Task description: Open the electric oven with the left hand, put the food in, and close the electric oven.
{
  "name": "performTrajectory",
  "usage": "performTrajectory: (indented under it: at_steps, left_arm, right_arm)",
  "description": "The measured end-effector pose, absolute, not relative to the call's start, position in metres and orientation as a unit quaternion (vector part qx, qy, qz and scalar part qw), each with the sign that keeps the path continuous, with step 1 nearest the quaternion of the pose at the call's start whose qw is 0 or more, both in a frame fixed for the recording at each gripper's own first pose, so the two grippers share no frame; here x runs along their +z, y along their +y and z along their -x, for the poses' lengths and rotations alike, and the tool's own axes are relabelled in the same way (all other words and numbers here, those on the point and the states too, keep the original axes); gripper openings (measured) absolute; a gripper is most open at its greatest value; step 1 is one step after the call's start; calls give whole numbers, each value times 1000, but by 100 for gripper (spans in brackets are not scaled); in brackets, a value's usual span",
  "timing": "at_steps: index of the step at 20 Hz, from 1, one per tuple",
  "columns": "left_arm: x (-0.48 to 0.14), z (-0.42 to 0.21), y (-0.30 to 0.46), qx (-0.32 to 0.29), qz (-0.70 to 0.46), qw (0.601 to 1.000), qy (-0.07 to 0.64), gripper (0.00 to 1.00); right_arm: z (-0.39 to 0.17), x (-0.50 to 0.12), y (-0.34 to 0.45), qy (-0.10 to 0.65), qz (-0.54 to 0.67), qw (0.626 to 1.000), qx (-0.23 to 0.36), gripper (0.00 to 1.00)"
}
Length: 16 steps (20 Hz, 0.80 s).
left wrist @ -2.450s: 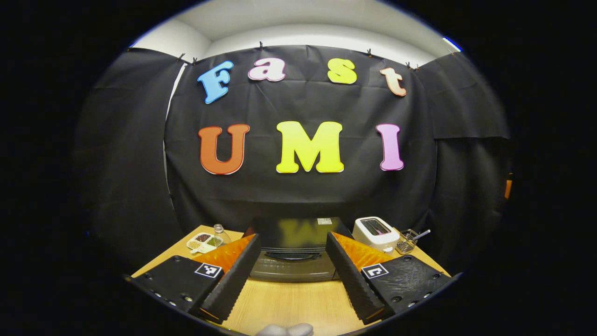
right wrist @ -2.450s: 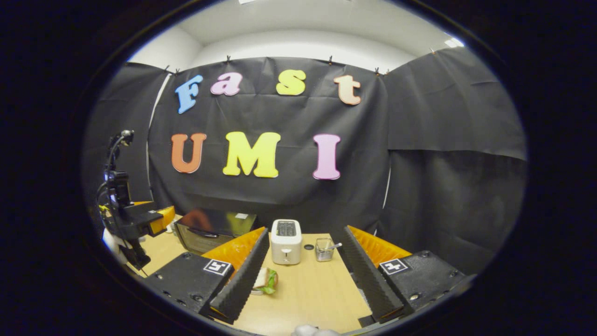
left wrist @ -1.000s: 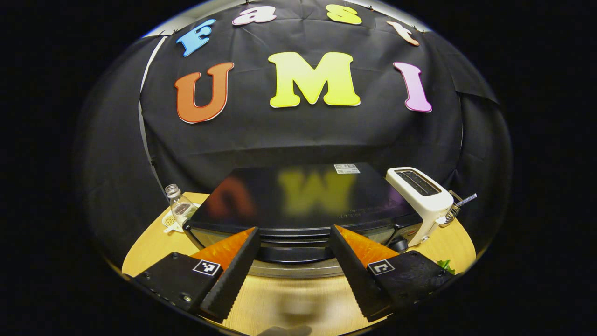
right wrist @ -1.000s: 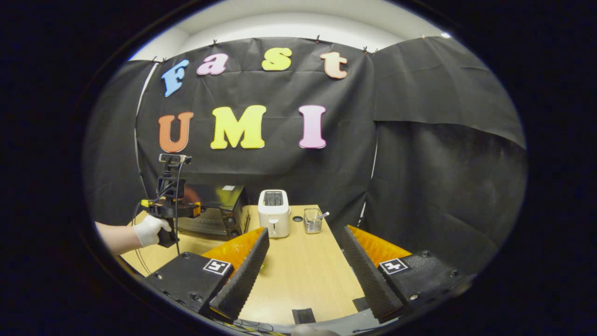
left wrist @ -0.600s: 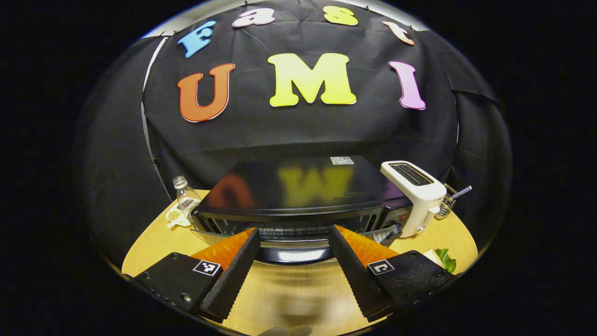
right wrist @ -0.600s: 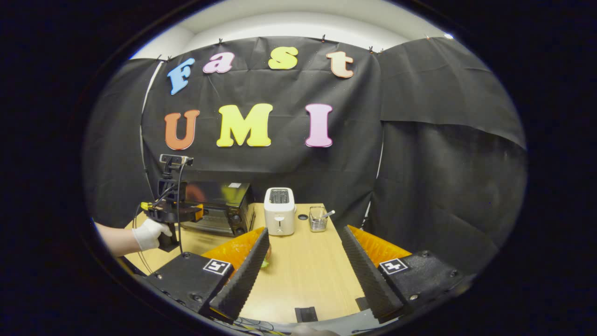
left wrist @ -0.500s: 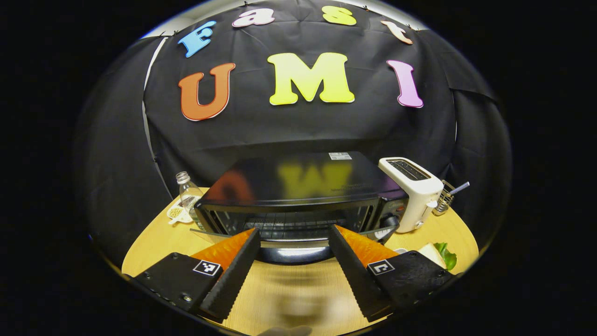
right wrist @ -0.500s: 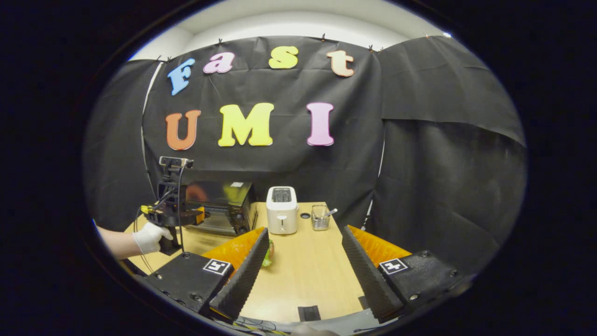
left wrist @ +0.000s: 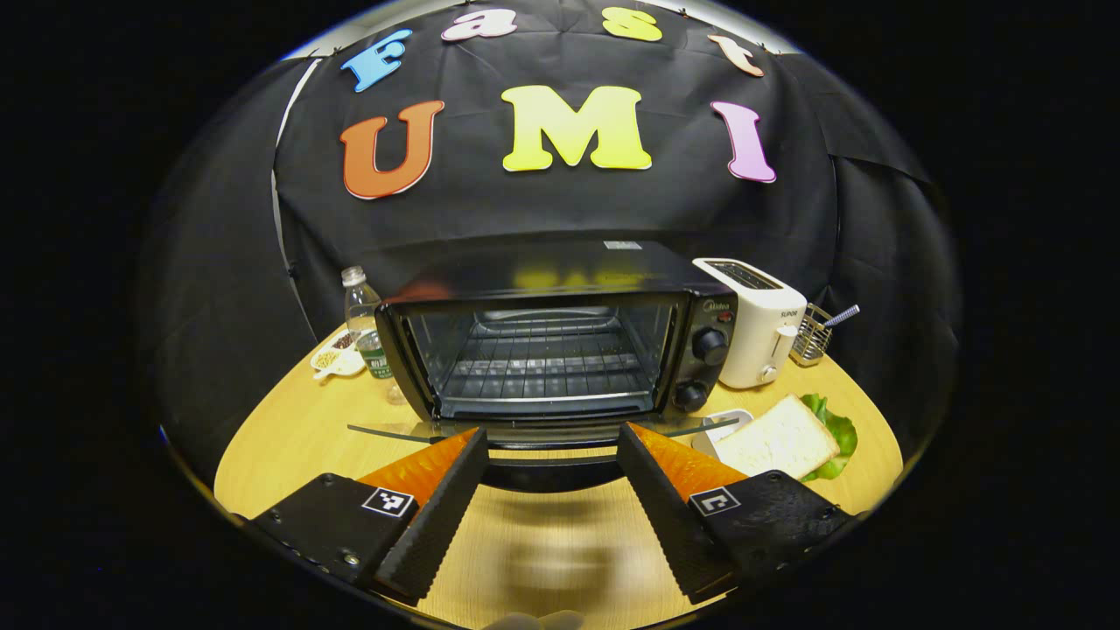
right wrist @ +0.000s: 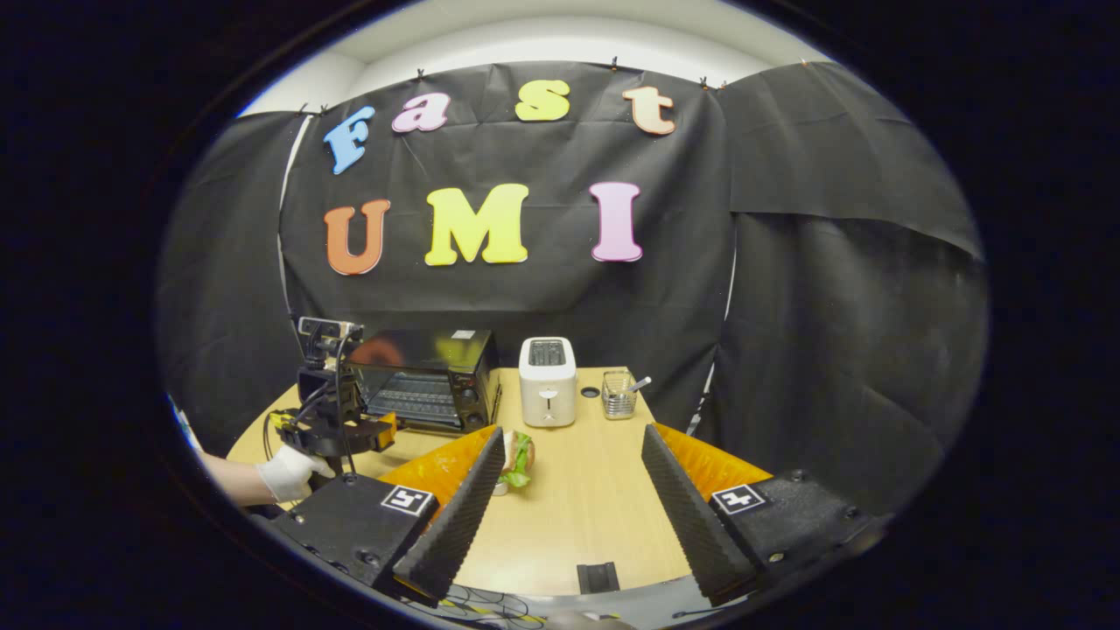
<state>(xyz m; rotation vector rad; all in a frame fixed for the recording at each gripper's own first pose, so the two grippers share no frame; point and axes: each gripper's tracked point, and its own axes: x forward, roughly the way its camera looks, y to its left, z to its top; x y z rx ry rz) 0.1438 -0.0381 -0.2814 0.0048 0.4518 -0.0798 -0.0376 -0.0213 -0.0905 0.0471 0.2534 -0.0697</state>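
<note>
Oven [left wrist: 560, 341] sits on the table [left wrist: 289, 429] w/ its glass door [left wrist: 542, 430] dropped flat, wire rack bare inside. Left gripper [left wrist: 551, 490] is right at the door's front edge, fingers spread wide, handle between them, not pinched. Sandwich [left wrist: 783, 433] lies just right of the oven, in front of the toaster [left wrist: 752, 319]. Right gripper [right wrist: 569, 503] hangs well back from the oven, jaws wide, holding nothing.

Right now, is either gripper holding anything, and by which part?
Nothing is gripped. The left gripper straddles the oven door's handle, fingers apart; the right gripper is open.
</note>
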Motion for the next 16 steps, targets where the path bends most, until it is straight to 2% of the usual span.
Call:
performTrajectory:
  at_steps: [2, 3, 4, 5, 6, 7, 8, 11, 12, 13, 16]
  left_arm:
    - [-293, -134, -38, -41, 3, 971, 237, 99]
    - [-298, -129, -40, -41, 2, 970, 241, 99]
    - [-305, -125, -40, -41, 2, 968, 247, 99]
    - [-310, -122, -41, -40, 3, 967, 252, 99]
    - [-316, -118, -41, -40, 3, 965, 260, 99]
    - [-323, -115, -42, -40, 3, 962, 269, 98]
    - [-330, -111, -42, -40, 3, 960, 277, 98]
    - [-356, -105, -44, -39, 11, 949, 313, 97]
    - [-364, -102, -45, -37, 16, 944, 326, 100]
    - [-371, -100, -45, -37, 19, 940, 339, 96]
    - [-385, -98, -46, -37, 17, 932, 360, 96]
  right_arm:
    - [39, -93, -20, 129, -23, 991, -34, 100]
    - [39, -95, -19, 133, -22, 990, -31, 92]
    - [40, -97, -18, 137, -21, 990, -30, 92]
    - [41, -98, -19, 139, -20, 990, -32, 100]
    - [42, -100, -20, 140, -21, 989, -33, 100]
    - [43, -102, -20, 143, -21, 989, -35, 91]
    - [43, -105, -20, 147, -19, 988, -36, 100]
    - [44, -112, -20, 157, -15, 987, -38, 100]
    - [45, -116, -20, 160, -15, 986, -40, 100]
    - [46, -119, -19, 165, -17, 985, -39, 100]
    - [48, -131, -12, 178, -30, 983, -36, 100]
